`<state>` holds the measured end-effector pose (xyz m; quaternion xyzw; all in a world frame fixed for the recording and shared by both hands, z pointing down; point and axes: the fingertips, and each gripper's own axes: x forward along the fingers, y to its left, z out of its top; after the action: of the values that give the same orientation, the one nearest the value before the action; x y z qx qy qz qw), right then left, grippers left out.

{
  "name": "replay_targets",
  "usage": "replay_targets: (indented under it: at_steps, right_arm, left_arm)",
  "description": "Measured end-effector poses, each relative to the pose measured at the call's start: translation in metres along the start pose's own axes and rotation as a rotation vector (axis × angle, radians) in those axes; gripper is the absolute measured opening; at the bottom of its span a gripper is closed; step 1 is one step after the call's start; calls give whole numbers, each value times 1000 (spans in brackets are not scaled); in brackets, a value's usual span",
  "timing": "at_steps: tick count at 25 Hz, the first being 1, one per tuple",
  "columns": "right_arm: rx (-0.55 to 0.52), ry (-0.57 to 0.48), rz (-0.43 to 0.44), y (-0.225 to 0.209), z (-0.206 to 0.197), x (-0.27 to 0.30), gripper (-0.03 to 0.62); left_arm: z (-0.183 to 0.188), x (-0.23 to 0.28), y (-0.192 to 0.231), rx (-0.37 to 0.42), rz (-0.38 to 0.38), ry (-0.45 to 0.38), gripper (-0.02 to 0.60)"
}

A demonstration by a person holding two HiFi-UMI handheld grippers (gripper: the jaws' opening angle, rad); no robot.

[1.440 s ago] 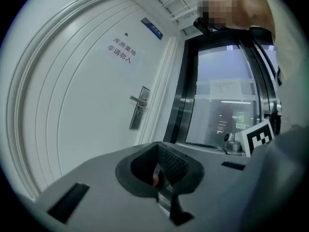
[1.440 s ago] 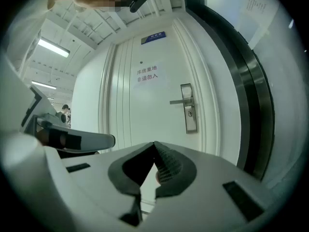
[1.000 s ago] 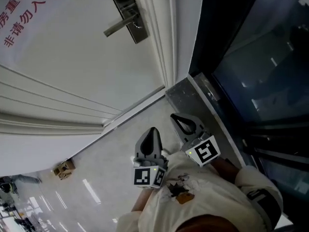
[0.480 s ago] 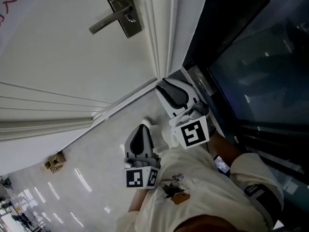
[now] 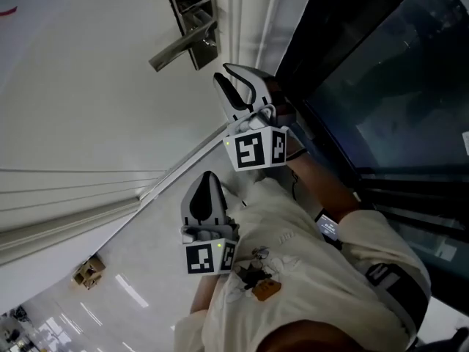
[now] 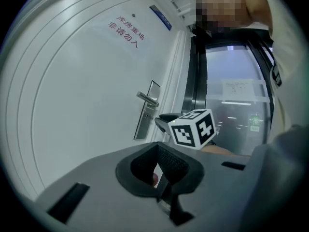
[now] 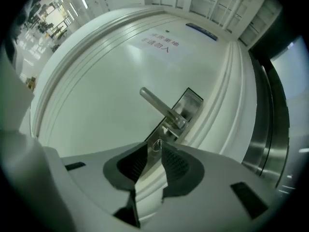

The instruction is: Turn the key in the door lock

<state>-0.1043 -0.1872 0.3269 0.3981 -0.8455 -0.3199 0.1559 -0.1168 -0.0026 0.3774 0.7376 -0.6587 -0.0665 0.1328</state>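
Note:
The steel lock plate (image 5: 192, 6) with its lever handle (image 5: 179, 48) sits on the white door (image 5: 80, 94). In the right gripper view the lever handle (image 7: 161, 106) is just ahead. Below it the small key (image 7: 157, 144) sticks out of the lock plate (image 7: 189, 103). My right gripper (image 7: 155, 147) is open, its tips to either side of the key and not pressing on it. In the head view the right gripper (image 5: 224, 73) points at the plate from close by. My left gripper (image 5: 207, 176) hangs lower and farther back, shut and empty (image 6: 157, 149).
The white door frame (image 5: 245, 20) runs right of the lock, and beyond it is a dark glass wall (image 5: 381, 86). A small cardboard box (image 5: 88, 271) lies on the glossy floor. The person's pale sleeves (image 5: 293, 270) fill the lower part of the head view.
My right gripper has risen from near the body up to the lock plate, has rolled and has gone from shut to open. The left gripper has moved slightly towards the door.

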Motion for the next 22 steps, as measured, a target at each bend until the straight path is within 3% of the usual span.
replay_targets:
  at_steps: [4,8,12,16,19,22]
  right_arm:
    - [-69,19,-42,-16,0,31,78]
    - [-94,46,25,-14,-4,54,124]
    - [-111,66,39,-14,-9,69,118]
    - [-74,54,37,-15,-11,70,16]
    - [79,29,54,-17,-11,72,15]
    - [429,-3,117,-20,-14,73,15]
  left_arm:
    - [2,13,7,12,-10,13,3]
    - [9,24,16,7,16,2,3]
    - [6,35,18,12,34,8,3]
    - [6,41,21,5,59,15,3]
    - [4,45,23,10,67,21,3]
    - [0,47,18,11,62,36,3]
